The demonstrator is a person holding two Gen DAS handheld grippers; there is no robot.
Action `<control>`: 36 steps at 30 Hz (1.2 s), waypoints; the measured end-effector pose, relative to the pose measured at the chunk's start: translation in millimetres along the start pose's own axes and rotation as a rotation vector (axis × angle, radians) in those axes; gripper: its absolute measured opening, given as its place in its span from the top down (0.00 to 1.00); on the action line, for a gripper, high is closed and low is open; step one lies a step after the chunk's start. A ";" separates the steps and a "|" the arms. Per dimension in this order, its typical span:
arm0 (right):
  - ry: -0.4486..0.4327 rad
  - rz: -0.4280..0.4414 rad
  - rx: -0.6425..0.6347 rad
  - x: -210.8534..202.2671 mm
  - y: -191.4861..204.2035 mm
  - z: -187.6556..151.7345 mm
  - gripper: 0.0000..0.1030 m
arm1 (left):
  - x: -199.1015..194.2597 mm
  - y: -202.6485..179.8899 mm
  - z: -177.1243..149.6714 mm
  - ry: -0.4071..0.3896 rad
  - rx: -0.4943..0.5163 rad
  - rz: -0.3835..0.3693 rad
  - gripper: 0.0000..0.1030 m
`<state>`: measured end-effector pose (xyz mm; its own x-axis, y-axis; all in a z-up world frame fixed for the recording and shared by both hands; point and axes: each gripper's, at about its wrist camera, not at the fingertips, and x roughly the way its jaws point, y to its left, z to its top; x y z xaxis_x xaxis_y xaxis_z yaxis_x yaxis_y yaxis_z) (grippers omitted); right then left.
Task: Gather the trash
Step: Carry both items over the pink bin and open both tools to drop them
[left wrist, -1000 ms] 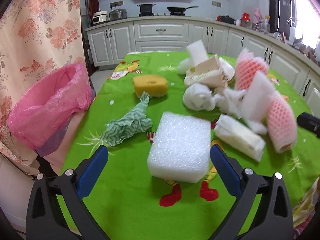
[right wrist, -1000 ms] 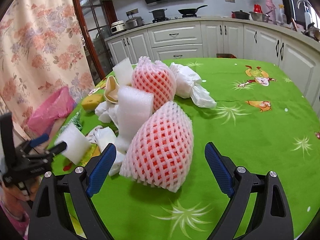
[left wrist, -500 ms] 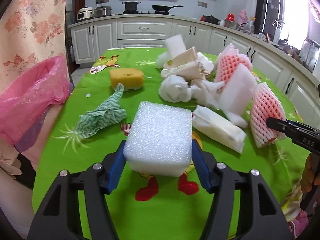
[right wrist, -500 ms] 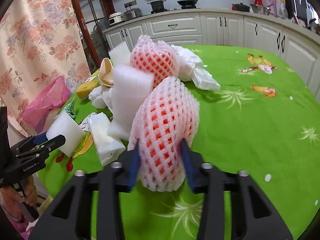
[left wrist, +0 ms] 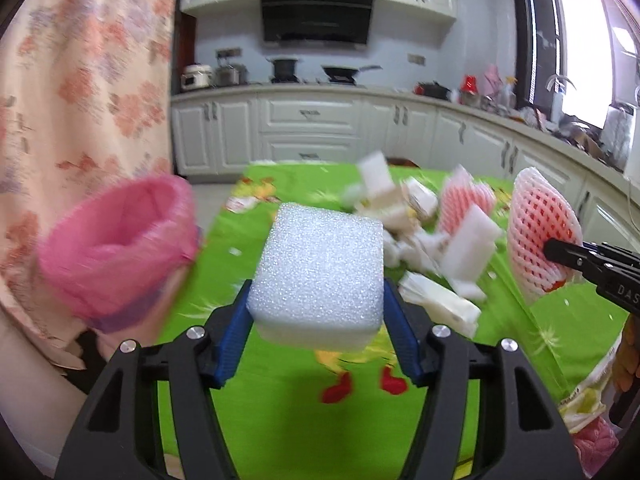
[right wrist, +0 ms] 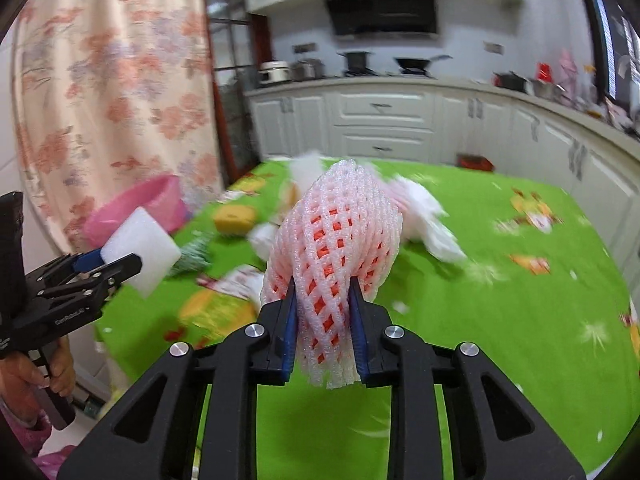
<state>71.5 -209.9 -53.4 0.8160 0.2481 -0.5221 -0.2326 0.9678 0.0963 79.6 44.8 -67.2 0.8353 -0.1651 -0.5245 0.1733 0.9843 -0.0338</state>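
Foam block [left wrist: 320,276]: white, pebbled, clamped in left gripper [left wrist: 318,312] | right gripper [right wrist: 325,320] closing, pinching pink net sleeve [right wrist: 336,240]

I see a white foam block [left wrist: 320,272], coarse and pebbly, matt. The foam net sleeve [right wrist: 336,256] looks soft, pink-white open mesh. My gripper frames are matt black plastic with blue ribbed pads [left wrist: 232,340] and shiny metal screws. Thin pink plastic bag [left wrist: 116,248], crinkled; green tablecloth [right wrist: 500,320] smooth, slightly glossy.
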 end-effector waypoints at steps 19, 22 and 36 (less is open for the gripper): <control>0.054 0.390 -0.239 93.6 202.2 102.9 0.76 | -21.0 194.3 67.1 0.011 -0.227 0.265 0.41; 0.064 0.381 -0.243 116.0 221.4 116.0 0.76 | -1.0 226.7 73.2 0.035 -0.245 0.289 0.41; 0.144 0.307 -0.349 197.2 294.7 123.0 0.74 | 36.1 279.3 77.8 0.084 -0.312 0.309 0.41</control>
<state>229.0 129.5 -23.7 0.6062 0.4873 -0.6285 -0.6348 0.7726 -0.0132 198.7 308.9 -29.4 0.7754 0.1332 -0.6173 -0.2547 0.9604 -0.1127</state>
